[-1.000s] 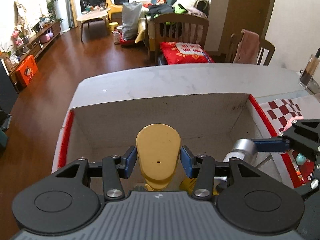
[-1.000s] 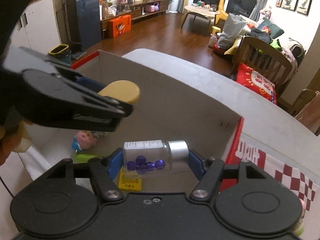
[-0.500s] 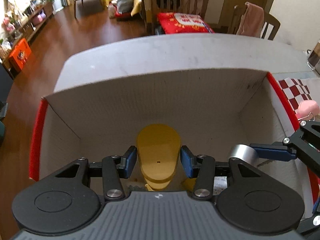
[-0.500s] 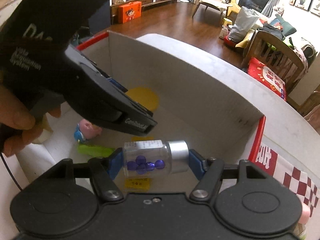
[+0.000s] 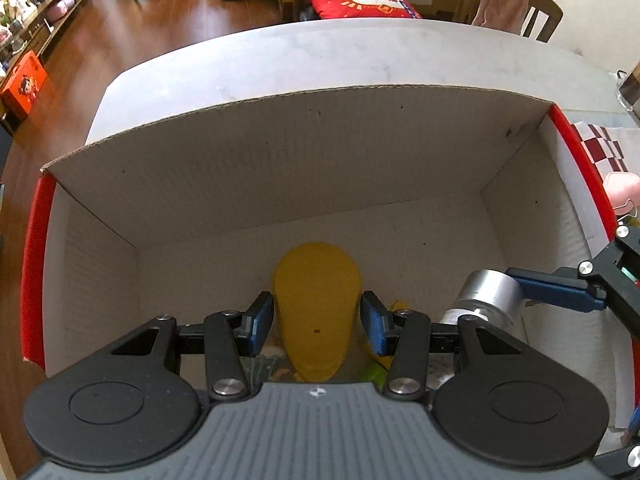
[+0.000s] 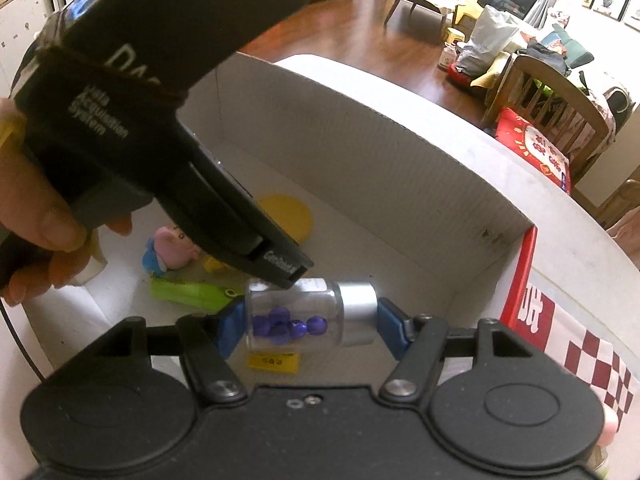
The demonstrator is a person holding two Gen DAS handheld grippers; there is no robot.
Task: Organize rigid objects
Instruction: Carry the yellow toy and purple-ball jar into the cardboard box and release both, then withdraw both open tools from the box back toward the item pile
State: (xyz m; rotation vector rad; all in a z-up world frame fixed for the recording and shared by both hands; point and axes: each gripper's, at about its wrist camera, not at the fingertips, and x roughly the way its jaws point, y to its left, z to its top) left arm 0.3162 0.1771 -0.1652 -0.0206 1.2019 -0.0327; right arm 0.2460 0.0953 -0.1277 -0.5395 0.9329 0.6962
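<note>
A white cardboard box (image 5: 280,148) with red outer sides stands on the table. My left gripper (image 5: 317,322) reaches down into it. A yellow flat disc-shaped piece (image 5: 316,304) sits between its blue pads (image 5: 262,322), with small gaps on both sides. The disc also shows in the right wrist view (image 6: 290,216), near the box floor. My right gripper (image 6: 310,326) is shut on a clear jar with a silver cap and purple beads (image 6: 308,314), held over the box. The jar's cap also shows in the left wrist view (image 5: 486,294).
On the box floor lie a pink and blue toy figure (image 6: 170,246), a green zip pouch (image 6: 188,294) and a yellow label (image 6: 274,360). A red checked cloth (image 6: 576,364) lies right of the box. Chairs stand beyond the table.
Both grippers have sunk deeper into the box. The left jaws have opened slightly around the yellow disc, now near the floor. The jar stays gripped.
</note>
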